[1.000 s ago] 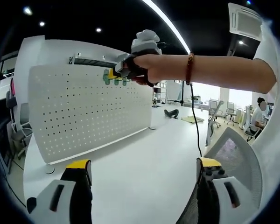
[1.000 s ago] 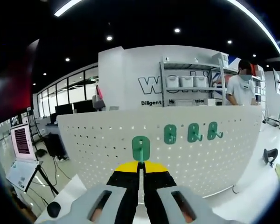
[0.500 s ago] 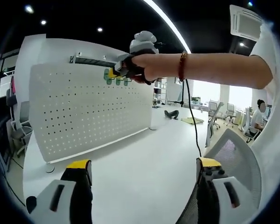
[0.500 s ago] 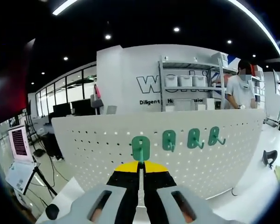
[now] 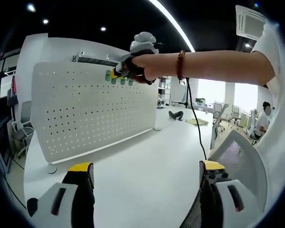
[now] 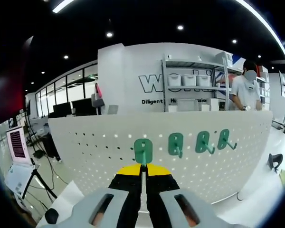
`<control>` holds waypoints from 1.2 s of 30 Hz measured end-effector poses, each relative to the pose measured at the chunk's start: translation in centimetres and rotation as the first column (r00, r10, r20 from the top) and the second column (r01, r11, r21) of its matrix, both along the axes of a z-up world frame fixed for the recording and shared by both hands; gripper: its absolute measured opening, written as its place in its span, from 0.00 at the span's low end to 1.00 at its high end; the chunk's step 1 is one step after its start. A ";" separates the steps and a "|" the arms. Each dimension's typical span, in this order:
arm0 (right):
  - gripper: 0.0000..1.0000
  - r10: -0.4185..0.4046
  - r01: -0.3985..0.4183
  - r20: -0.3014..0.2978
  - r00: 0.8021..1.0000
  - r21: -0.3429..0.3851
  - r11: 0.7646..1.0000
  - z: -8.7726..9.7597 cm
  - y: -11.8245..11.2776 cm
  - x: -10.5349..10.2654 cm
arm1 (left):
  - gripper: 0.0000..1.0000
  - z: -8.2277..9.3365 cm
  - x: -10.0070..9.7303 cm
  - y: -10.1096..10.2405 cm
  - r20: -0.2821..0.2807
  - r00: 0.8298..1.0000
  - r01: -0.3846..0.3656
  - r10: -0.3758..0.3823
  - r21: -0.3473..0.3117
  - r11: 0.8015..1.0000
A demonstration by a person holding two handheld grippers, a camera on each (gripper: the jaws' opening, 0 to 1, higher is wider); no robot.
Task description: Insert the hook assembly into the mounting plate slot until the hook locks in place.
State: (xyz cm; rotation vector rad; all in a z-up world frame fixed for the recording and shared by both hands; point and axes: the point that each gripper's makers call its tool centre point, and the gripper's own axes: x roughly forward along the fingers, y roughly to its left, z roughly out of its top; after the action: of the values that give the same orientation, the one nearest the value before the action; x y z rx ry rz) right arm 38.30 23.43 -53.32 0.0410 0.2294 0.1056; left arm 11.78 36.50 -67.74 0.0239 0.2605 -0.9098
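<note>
A white pegboard (image 5: 90,111) stands upright on the white table (image 5: 147,166). In the right gripper view the pegboard (image 6: 109,156) spans the frame, with three green hooks (image 6: 176,144) (image 6: 203,142) (image 6: 224,139) hanging in its top row. My right gripper (image 6: 143,167) is shut on a fourth green hook (image 6: 143,151), held up against the top row left of the others. In the left gripper view that right gripper (image 5: 133,66), in a person's hand, sits at the board's upper edge by the green hooks (image 5: 115,80). My left gripper (image 5: 145,173) stands open over the table, holding nothing.
A mesh chair back (image 5: 237,156) sits close on the right in the left gripper view. A cable (image 5: 195,118) hangs from the outstretched arm. Behind the pegboard are shelves with bins (image 6: 190,83) and a standing person (image 6: 247,90). A small dark object (image 5: 175,115) lies far down the table.
The right gripper has crept closer to the pegboard's top row with the hook still held; the hung hooks have spread slightly rightward in its view. The left gripper has stayed put.
</note>
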 end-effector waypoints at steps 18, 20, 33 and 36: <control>0.00 -0.013 0.013 -0.013 1.000 -0.005 1.000 0.3 0.0 2.0 | 0.93 -0.2 0.6 0.9 -0.012 1.000 -0.017 0.017 -0.003 1.000; 0.00 -0.014 0.014 -0.022 1.000 0.001 1.000 0.0 -0.1 2.1 | 0.93 -0.2 0.6 0.9 -0.013 1.000 -0.019 0.019 -0.006 1.000; 0.00 -0.023 0.023 -0.035 0.999 -0.008 1.000 -0.3 0.0 2.6 | 0.91 -0.4 0.7 1.2 -0.024 0.999 -0.024 0.024 -0.012 1.000; 0.00 -0.022 0.022 -0.037 0.999 -0.005 1.000 -0.2 0.0 2.7 | 0.91 -0.4 0.8 1.3 -0.022 0.999 -0.029 0.029 -0.015 0.999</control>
State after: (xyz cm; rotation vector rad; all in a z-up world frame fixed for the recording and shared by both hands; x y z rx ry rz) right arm 41.04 23.41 -53.56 0.0406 0.2657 0.0827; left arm 12.53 37.82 -68.14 -0.0035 0.2735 -0.8836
